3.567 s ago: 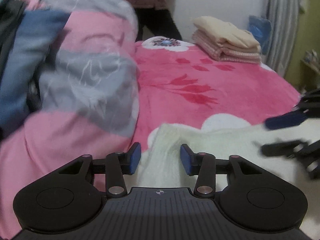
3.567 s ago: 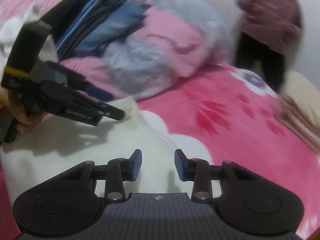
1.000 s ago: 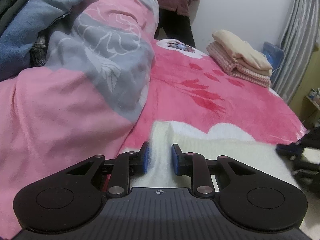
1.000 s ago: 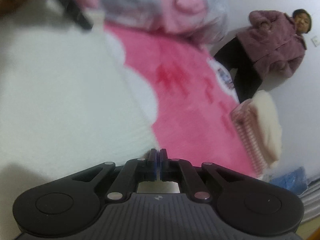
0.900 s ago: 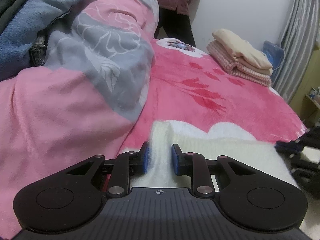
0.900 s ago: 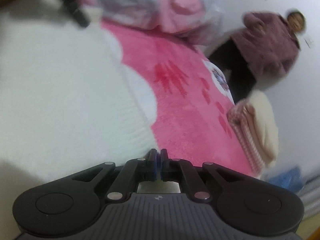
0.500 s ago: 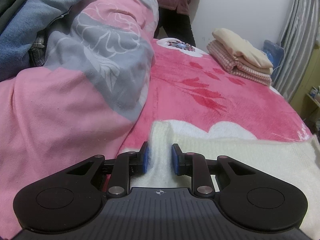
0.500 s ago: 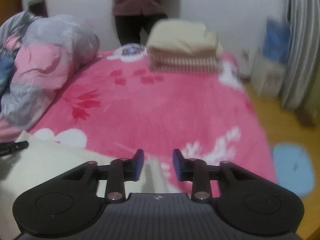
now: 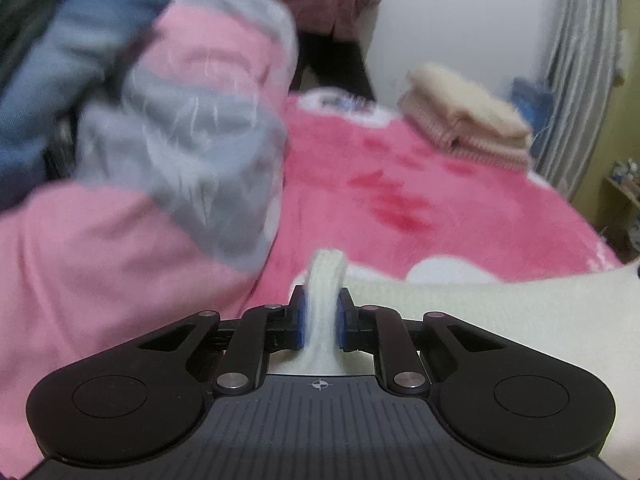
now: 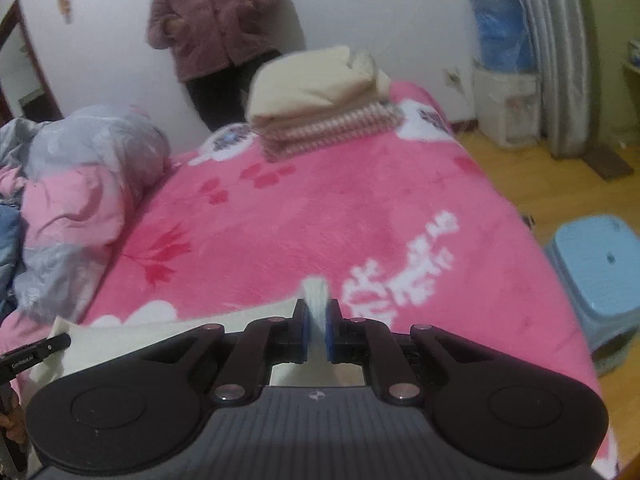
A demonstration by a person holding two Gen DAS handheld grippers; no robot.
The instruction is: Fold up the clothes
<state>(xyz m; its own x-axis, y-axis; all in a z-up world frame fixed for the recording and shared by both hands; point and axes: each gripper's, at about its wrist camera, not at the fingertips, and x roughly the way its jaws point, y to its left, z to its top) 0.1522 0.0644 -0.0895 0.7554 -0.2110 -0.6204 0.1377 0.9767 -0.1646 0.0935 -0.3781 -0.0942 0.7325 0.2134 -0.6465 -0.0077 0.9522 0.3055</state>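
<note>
A cream knitted garment (image 9: 460,304) is spread on the near part of the pink bedspread (image 9: 420,184), and it is gripped at two places. In the left wrist view a raised fold of the cream knit is pinched between the blue pads of the left gripper (image 9: 320,322), whose jaws have just been closing on it; the rest of the cloth is stretched away from that fold across the near edge of the bedspread. In the right wrist view another fold of the same garment (image 10: 160,336) is clamped by the right gripper (image 10: 317,330) — its jaws have likewise just been closing, and only a narrow wad of knit is left between the pads. At the far end of the bedspread a stack of folded clothes (image 10: 320,96) is seen, cream on top and pink-striped below. Along one side of the bedspread a pink and grey quilt (image 9: 160,184) is heaped, much blurred in the left view. Beyond the far end of the bedspread a person in a mauve jacket (image 10: 216,24) is stood against the wall, and a blue stool (image 10: 596,276) is set on the floor just beside the bedspread's other side.
</note>
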